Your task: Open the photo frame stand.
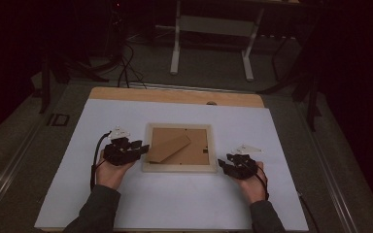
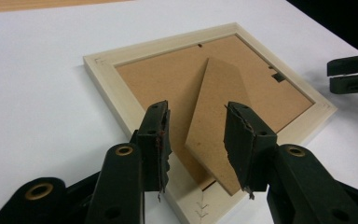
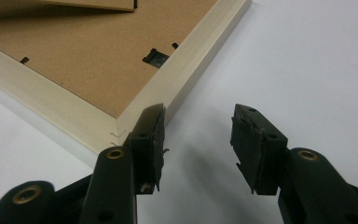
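Observation:
A pale wooden picture frame (image 1: 179,168) lies face down in the middle of the white sheet, brown backing up. Its brown stand flap (image 1: 169,147) rests slanted across the backing. My left gripper (image 1: 143,148) is at the frame's left edge. In the left gripper view its jaws stand open (image 2: 196,112) on either side of the flap's narrow end (image 2: 216,116), above the rim (image 2: 112,88), with no pad pressing on it. My right gripper (image 1: 222,165) sits at the frame's near right corner. It is open (image 3: 198,116) over bare sheet, its left jaw beside the corner rim (image 3: 191,60).
The white sheet (image 1: 126,204) covers a wooden tabletop (image 1: 175,94). A small metal clip (image 3: 154,57) sits at the backing's edge. Beyond the table, a white stand's legs (image 1: 175,58) and dark cables (image 1: 124,68) stand on the grey floor.

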Motion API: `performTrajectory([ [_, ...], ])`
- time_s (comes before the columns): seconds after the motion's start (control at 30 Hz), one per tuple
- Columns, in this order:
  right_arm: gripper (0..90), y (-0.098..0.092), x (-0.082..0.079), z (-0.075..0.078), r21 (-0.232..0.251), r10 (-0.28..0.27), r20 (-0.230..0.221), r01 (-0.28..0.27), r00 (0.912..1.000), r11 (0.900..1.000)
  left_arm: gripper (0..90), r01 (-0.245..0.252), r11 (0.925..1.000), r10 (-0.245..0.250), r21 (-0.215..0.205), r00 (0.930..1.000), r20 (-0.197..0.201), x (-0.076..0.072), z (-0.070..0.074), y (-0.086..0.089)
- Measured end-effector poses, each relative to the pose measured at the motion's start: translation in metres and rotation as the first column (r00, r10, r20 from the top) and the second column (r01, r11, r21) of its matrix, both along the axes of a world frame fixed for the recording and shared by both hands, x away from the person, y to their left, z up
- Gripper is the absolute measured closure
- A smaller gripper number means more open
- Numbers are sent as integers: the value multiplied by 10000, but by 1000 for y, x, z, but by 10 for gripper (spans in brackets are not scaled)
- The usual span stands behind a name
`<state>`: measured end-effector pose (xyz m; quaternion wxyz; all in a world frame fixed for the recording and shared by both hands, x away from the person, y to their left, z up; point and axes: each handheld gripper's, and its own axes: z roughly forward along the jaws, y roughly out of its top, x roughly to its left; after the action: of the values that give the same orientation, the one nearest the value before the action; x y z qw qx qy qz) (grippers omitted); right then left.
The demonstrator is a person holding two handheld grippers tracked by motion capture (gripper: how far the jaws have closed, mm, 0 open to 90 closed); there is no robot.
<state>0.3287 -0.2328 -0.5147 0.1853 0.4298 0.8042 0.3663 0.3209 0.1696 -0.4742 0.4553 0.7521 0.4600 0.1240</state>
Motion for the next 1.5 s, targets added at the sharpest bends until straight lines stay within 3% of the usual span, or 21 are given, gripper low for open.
performTrajectory([
  [0.2,535,0,0,0,12,4,-4,-4,10000,10000,565,324,9994,-325,-145,9994,-70,4,3,-5],
  [0.43,533,-1,0,0,34,4,2,-4,10000,10000,512,761,9971,-761,22,9970,-133,9,5,-13],
  [0.67,532,-1,0,1,52,5,23,-5,10000,10000,460,883,9961,-883,-25,9954,-382,14,5,-20],
  [0.97,531,0,0,0,38,26,6,-26,10000,10000,400,848,9964,-843,89,9956,-411,19,7,-27],
  [1.27,529,0,0,0,40,47,-12,-47,10000,10000,394,969,9950,-954,237,9938,-570,24,5,-31],
  [1.5,527,0,0,0,37,46,-19,-46,10000,10000,459,1256,9919,-1238,183,9890,-811,32,0,-34],
])
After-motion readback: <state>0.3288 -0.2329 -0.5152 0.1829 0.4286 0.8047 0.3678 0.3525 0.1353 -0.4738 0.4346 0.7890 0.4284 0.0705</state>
